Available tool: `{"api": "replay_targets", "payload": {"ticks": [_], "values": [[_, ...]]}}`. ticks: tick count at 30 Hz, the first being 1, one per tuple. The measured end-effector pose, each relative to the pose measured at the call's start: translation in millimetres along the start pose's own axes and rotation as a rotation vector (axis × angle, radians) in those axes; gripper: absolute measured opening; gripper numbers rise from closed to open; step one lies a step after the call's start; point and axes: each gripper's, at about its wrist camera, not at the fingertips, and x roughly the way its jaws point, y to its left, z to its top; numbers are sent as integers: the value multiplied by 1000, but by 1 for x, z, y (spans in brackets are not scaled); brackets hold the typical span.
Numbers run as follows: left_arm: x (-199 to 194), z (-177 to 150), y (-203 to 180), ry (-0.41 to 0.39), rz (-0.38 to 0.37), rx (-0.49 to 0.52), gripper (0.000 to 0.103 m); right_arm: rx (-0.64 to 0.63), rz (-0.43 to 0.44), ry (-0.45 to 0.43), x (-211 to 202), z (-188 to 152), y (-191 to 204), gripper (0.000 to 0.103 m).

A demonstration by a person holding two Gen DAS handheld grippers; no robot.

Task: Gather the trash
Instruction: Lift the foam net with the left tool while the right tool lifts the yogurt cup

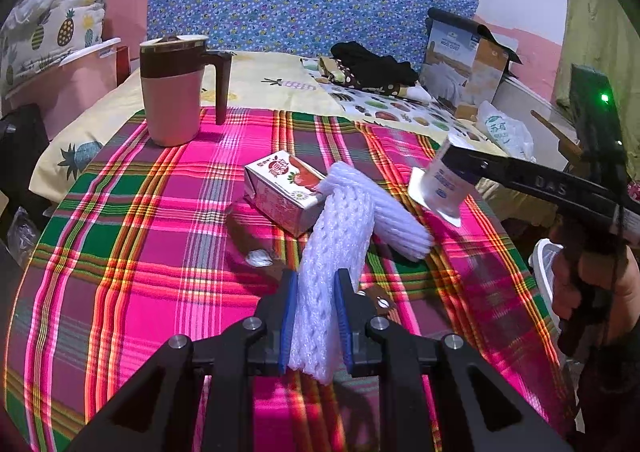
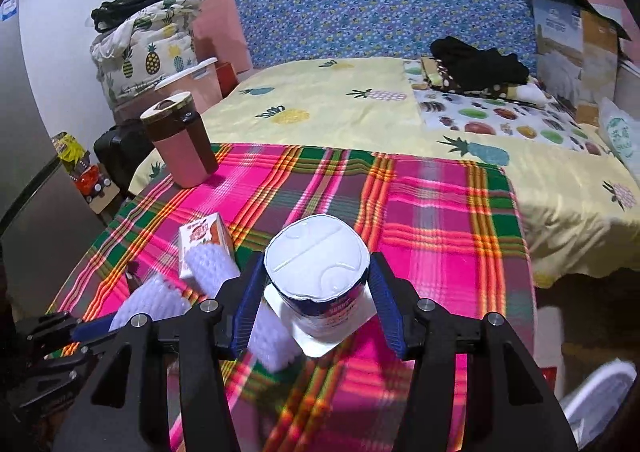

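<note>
My left gripper [image 1: 317, 284] is shut on a white foam fruit net [image 1: 340, 248] and holds it above the plaid cloth [image 1: 140, 252]. The net also shows at the left of the right wrist view [image 2: 212, 268]. My right gripper [image 2: 316, 276] is shut on a white yogurt cup [image 2: 318, 284], held upside down above the cloth; it also shows in the left wrist view [image 1: 442, 184]. A small juice carton [image 1: 284, 188] lies on the cloth behind the net, and also shows in the right wrist view [image 2: 204, 244].
A pink mug with a brown lid [image 1: 174, 88] stands at the cloth's far left. A small white scrap [image 1: 260, 258] lies near the carton. A bed with a yellow pineapple sheet [image 2: 340, 104], dark clothes [image 2: 476, 60] and a cardboard box [image 1: 464, 60] lies behind. A white bin rim [image 1: 546, 272] shows at right.
</note>
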Motion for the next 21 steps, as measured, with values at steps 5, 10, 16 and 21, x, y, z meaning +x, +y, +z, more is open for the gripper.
{"api": "replay_targets", "payload": {"ticks": [5,10,16,21], "values": [[-16,-5,-12,-7,-4,-3,19,16,-2,-15,-25,-11,1,53],[-28,-9,-31,-13,-21,13,19,30,-4,-33,-49,-23,2,53],[-39,-15,-57,-13,-43,38,19,59,-13,-45,-70,-40,-5,53],[-44,-21,-76,-5,-58,53,19,61,-39,-58,-81,-51,-9,53]]}}
